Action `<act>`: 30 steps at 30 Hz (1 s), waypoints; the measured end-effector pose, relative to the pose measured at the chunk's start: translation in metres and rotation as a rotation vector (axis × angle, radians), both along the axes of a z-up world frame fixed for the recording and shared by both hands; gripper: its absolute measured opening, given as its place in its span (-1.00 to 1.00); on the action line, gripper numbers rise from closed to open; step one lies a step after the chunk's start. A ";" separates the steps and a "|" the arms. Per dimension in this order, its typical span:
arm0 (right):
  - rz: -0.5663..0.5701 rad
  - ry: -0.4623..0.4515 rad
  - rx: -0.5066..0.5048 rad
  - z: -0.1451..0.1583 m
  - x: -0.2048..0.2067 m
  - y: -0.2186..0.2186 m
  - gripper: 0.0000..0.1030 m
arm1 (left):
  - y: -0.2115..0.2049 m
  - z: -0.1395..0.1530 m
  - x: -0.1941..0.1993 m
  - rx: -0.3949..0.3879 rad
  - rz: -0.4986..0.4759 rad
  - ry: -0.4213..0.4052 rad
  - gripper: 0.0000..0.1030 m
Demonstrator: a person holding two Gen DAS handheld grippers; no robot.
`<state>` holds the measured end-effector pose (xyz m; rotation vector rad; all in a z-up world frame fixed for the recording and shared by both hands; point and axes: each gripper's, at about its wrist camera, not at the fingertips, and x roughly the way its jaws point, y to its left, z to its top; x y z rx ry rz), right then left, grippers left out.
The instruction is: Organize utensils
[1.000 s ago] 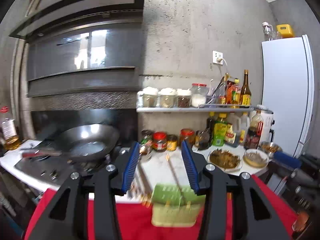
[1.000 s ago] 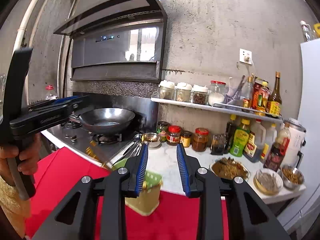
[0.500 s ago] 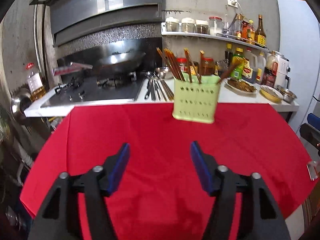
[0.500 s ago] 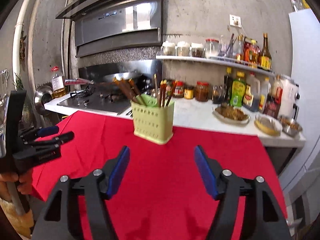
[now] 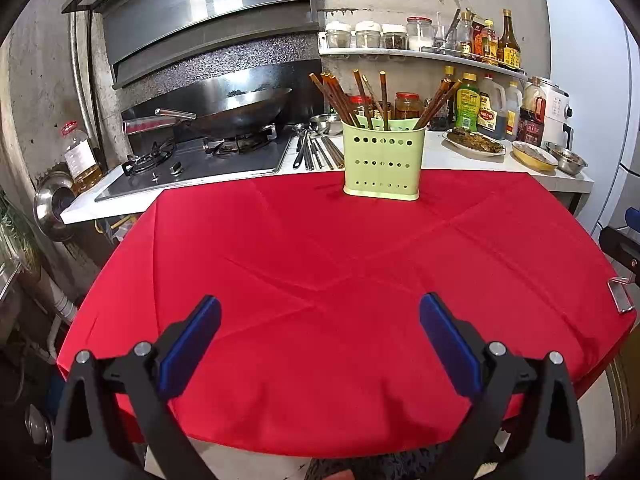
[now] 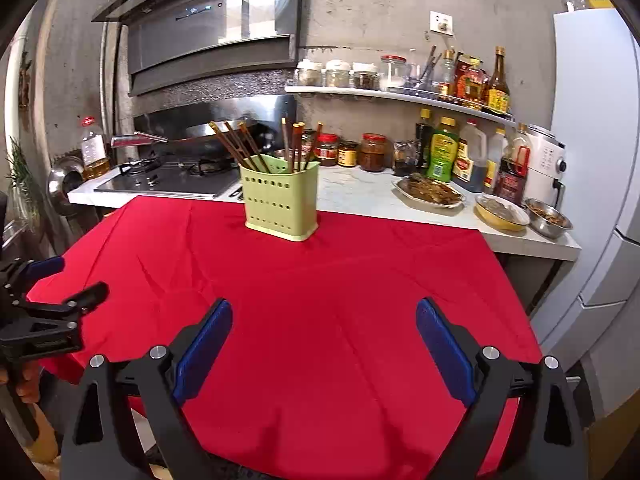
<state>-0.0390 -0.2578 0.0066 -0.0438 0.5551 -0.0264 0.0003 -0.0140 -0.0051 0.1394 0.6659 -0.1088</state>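
A light green perforated utensil holder (image 5: 382, 162) stands upright at the far edge of the red-covered table (image 5: 320, 280); it also shows in the right wrist view (image 6: 282, 204). Several brown chopsticks (image 5: 362, 96) stand in it, and they show in the right wrist view too (image 6: 294, 144). Metal utensils (image 5: 312, 150) lie on the counter behind the holder, to its left. My left gripper (image 5: 320, 340) is open and empty, low over the near part of the table. My right gripper (image 6: 324, 344) is open and empty, also at the near side. The left gripper shows at the left edge of the right wrist view (image 6: 48, 312).
A wok (image 5: 240, 112) sits on the gas stove (image 5: 200, 160) at the back left. A counter (image 6: 400, 196) behind the table holds jars, sauce bottles, a food plate (image 6: 430, 192) and bowls. A white fridge (image 6: 592, 160) stands at the right.
Both grippers have pulled back from the holder to the near side of the table and opened wider. The holder now stands far away with the chopsticks in it.
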 end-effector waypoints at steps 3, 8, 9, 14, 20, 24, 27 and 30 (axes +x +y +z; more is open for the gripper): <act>-0.010 -0.001 0.001 0.000 0.000 -0.002 0.79 | 0.002 0.004 0.001 -0.007 0.004 -0.002 0.88; -0.014 0.003 0.001 0.001 0.002 -0.004 0.79 | 0.002 0.006 0.002 -0.008 0.003 -0.009 0.88; -0.013 0.003 0.003 0.001 0.003 -0.005 0.79 | 0.002 0.007 0.002 -0.008 0.001 -0.009 0.88; -0.014 0.013 0.005 -0.002 0.006 -0.005 0.79 | -0.001 0.008 0.004 -0.011 0.000 -0.009 0.88; -0.020 0.020 0.009 -0.004 0.009 -0.007 0.83 | -0.001 0.008 0.004 -0.011 0.002 -0.006 0.88; -0.028 0.009 0.016 -0.003 0.009 -0.011 0.88 | -0.003 0.007 0.007 -0.011 0.006 -0.003 0.88; -0.038 0.003 0.020 -0.002 0.008 -0.013 0.89 | -0.003 0.007 0.007 -0.011 0.007 -0.002 0.88; -0.045 0.001 0.023 -0.002 0.008 -0.015 0.89 | -0.004 0.007 0.007 -0.009 0.007 -0.007 0.88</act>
